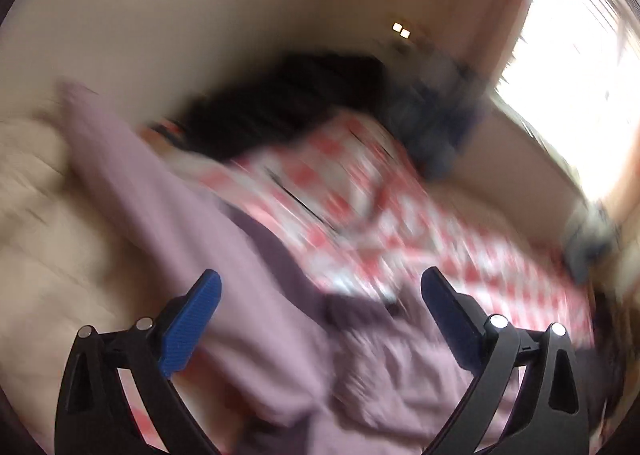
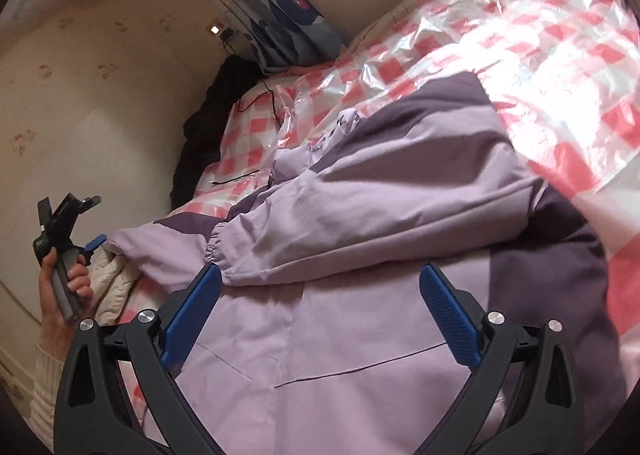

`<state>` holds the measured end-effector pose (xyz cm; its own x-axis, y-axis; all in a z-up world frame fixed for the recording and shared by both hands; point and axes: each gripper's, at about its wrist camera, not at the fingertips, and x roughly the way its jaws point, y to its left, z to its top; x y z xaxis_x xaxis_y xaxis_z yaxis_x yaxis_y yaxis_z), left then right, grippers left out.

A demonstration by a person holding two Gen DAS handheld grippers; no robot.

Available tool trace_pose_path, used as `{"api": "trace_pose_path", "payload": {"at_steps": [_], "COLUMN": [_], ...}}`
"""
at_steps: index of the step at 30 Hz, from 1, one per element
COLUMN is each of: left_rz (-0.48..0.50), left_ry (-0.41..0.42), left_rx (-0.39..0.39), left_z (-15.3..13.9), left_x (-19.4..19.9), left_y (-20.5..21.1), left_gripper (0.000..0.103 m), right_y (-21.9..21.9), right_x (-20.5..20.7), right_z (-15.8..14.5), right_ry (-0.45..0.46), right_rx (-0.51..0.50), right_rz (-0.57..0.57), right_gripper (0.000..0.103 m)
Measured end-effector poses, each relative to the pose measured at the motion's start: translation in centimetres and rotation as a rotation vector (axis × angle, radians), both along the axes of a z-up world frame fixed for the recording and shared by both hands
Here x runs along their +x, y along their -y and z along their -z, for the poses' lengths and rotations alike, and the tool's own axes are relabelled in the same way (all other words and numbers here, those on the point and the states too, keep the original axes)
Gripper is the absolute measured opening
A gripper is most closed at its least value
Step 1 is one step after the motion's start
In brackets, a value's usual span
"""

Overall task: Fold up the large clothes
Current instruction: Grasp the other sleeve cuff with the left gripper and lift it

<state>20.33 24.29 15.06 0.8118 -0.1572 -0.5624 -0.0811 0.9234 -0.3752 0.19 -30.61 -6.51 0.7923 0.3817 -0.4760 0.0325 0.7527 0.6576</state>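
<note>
In my left wrist view, badly blurred, the left tool (image 1: 320, 295) hangs released with nothing between its blue pads, above the lilac jacket (image 1: 256, 295) filling the lower centre, the checked bed cover (image 1: 400, 215) beyond it. My right wrist view is sharp: the right tool (image 2: 320, 287) is likewise spread wide over the jacket (image 2: 360, 215) lying on the bed. Only here do I see, at left edge, a hand (image 2: 60, 287) gripping the other tool's handle beside the wall (image 2: 100, 95).

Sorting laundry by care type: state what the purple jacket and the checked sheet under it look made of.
Purple jacket: looks like smooth, matte woven synthetic, with soft creases and an elastic gathered cuff. Checked sheet: thin glossy plastic film, judging by its crinkles, glare and see-through patches. Neither can be confirmed by sight.
</note>
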Motion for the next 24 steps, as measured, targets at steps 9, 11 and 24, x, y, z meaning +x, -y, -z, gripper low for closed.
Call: {"api": "trace_pose_path", "payload": {"at_steps": [9, 11, 24], "left_rz": [-0.325, -0.335, -0.394], "left_ry": [-0.112, -0.188, -0.306], "left_rx": [-0.097, -0.082, 0.026], "left_z": [-5.5, -4.2, 2.4], "left_x": [7.0, 9.1, 13.9], "left_y": [-19.4, -20.0, -18.9], "left_gripper": [0.096, 0.096, 0.03], "right_y": [-1.4, -1.4, -1.4], "right_x": [0.9, 1.0, 1.5], "right_z": [1.9, 2.5, 3.3], "right_ry": [-0.066, -0.071, -0.084], "right_rx": [-0.013, -0.009, -0.007], "right_rz": [-0.038, -0.038, -0.044], "right_gripper": [0.096, 0.096, 0.096]}}
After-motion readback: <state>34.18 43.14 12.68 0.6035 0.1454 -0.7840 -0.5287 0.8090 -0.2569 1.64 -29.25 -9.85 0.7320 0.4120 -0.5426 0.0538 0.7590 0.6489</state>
